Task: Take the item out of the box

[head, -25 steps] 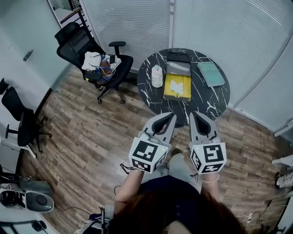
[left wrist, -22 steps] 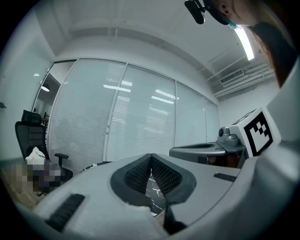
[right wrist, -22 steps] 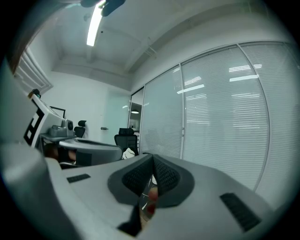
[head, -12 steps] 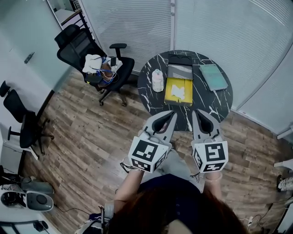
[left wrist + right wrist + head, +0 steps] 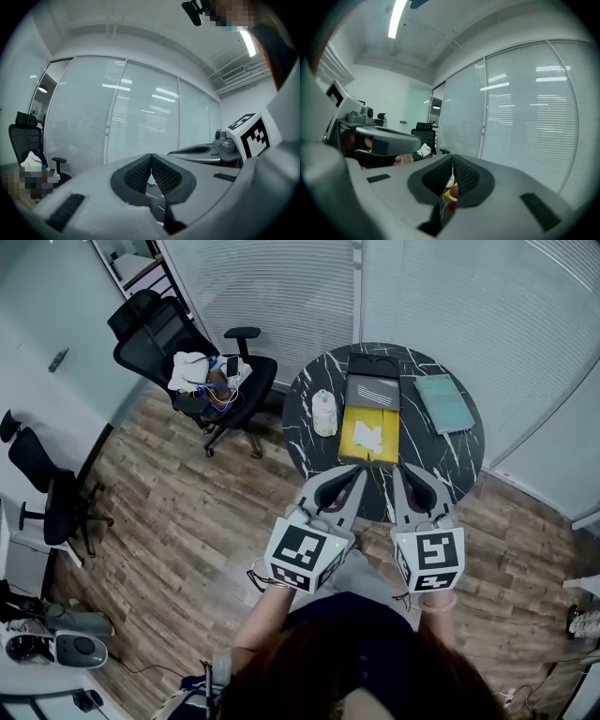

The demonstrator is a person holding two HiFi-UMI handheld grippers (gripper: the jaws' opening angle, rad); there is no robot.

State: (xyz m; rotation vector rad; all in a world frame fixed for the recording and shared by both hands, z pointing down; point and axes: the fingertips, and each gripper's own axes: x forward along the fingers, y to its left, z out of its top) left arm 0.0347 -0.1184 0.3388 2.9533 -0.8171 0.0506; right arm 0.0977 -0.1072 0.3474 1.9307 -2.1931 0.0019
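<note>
An open yellow box (image 5: 354, 434) lies on the round black marble table (image 5: 450, 451) in the head view, with a white item (image 5: 367, 437) inside it and its grey lid (image 5: 372, 392) folded back behind. My left gripper (image 5: 352, 472) and right gripper (image 5: 400, 471) hover side by side over the table's near edge, short of the box. Both are shut with nothing between the jaws. In the left gripper view the left gripper (image 5: 151, 157) has its pads pressed together. The right gripper (image 5: 452, 158) shows the same, with the yellow box (image 5: 449, 193) glimpsed below.
A green notebook (image 5: 443, 403) lies to the right of the box, a small white object (image 5: 323, 412) to its left. A black office chair (image 5: 192, 357) piled with clothes stands to the left of the table, and another chair (image 5: 45, 491) at far left. Blinds-covered glass walls run behind the table.
The table and box have drifted slightly right and nearer in the head view. Both grippers stay shut and level in front of the person.
</note>
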